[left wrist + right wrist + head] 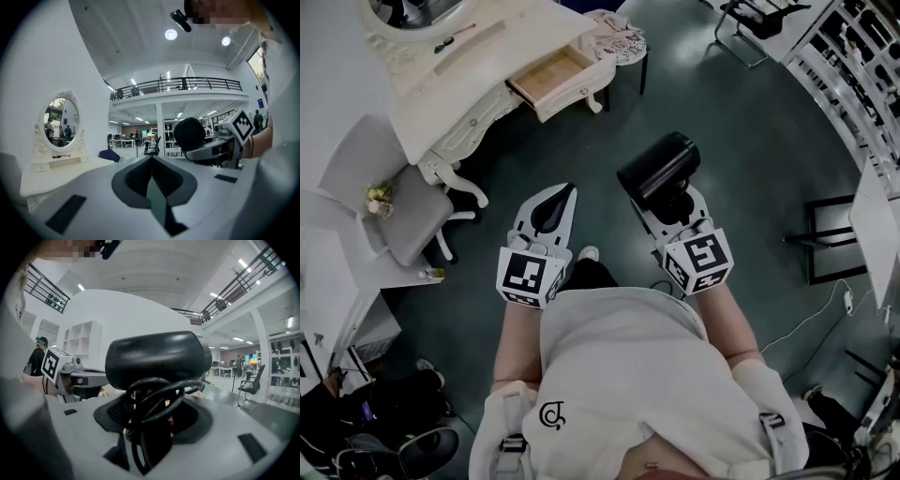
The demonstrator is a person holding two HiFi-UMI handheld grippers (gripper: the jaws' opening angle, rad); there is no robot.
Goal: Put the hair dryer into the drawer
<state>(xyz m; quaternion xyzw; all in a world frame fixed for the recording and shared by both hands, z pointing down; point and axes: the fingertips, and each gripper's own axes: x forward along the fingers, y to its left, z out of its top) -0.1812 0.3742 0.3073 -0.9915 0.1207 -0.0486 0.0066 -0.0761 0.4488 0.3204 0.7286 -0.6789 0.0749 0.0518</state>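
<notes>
Standing at the upper left of the head view, a white carved wooden dressing table (487, 42) with an oval mirror (61, 123) is occupying the largest area. A grey padded chair (408, 211) is sitting near the table's left end. A white-fronted drawer with a pale wood interior (551, 77) is projecting open from the table front. A black plastic hair dryer (661, 167) is hanging over the dark floor (750, 159). It is well apart from the drawer, lower and to the right of it in the head view. The right gripper (672, 202) is pinching the dryer's handle between its jaws, with the round barrel lying crosswise above them. A black power cord (157, 397) is looping around the handle in front of the jaws. The left gripper (565, 192) is hovering beside the right one, empty, with its jaws pressed together.
</notes>
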